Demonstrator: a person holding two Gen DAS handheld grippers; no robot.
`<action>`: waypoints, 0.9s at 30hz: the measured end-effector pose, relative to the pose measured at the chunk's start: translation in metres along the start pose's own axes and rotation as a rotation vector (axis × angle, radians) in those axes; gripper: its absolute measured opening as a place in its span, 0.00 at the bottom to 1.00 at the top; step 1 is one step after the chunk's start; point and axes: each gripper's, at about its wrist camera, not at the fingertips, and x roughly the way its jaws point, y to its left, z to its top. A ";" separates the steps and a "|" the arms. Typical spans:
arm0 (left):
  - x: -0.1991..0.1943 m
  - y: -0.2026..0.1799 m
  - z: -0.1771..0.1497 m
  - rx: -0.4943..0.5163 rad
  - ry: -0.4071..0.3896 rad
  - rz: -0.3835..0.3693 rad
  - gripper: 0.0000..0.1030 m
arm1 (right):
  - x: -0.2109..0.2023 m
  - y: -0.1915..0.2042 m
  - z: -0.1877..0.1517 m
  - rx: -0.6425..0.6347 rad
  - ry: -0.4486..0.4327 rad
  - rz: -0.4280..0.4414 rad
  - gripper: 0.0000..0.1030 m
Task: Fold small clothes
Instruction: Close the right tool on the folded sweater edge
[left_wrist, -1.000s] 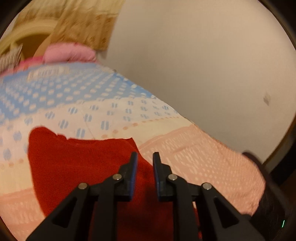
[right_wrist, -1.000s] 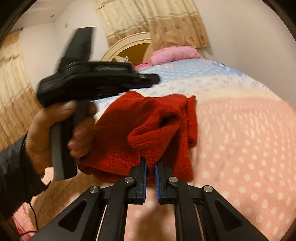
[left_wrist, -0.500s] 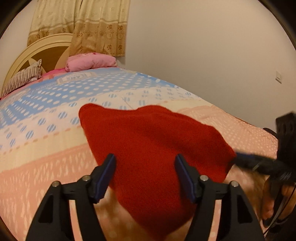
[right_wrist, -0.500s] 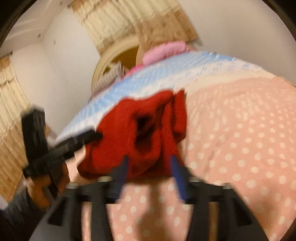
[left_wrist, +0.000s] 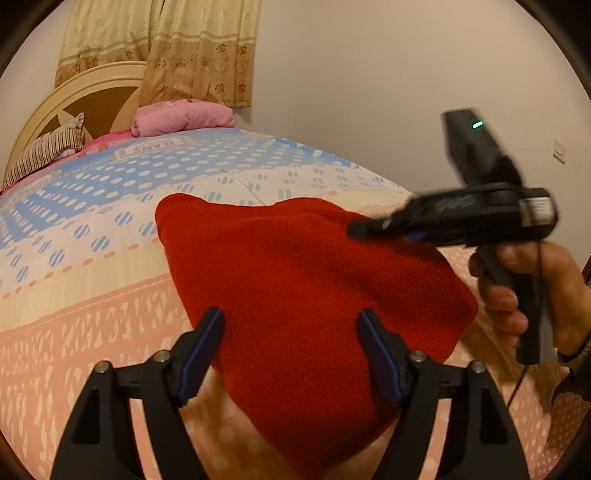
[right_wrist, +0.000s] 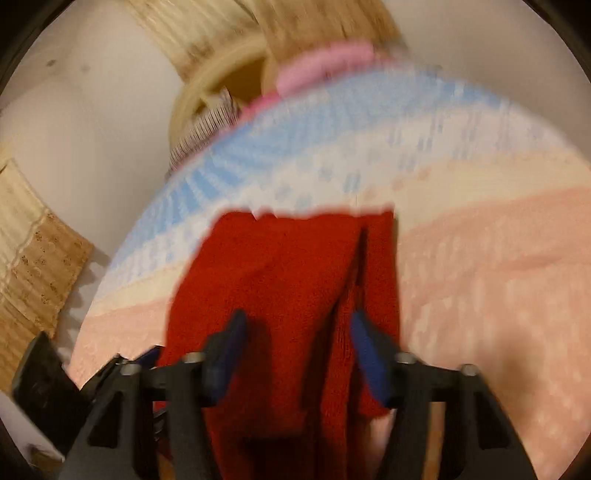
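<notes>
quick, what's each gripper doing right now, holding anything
left gripper: open, jaws just widened, red knit garment lies between them, not pinched.
right gripper: open, jaws just narrowed, blurred; garment between them, not pinched.

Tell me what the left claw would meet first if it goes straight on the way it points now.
Most likely the red knitted garment. The left claw stands open and points down at it, with the cloth lying between and ahead of its fingers. Depth is hard to judge, but nothing else shows in that line before the bed cover.
</notes>
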 end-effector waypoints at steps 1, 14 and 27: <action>0.001 0.001 0.000 -0.005 0.004 0.002 0.82 | 0.005 -0.002 0.000 0.007 0.010 0.016 0.17; 0.016 -0.029 -0.004 0.069 0.112 0.020 0.96 | -0.019 -0.022 0.006 -0.057 -0.094 -0.132 0.06; 0.000 -0.005 0.014 -0.056 0.026 0.053 0.96 | -0.059 0.020 -0.001 -0.180 -0.230 -0.127 0.45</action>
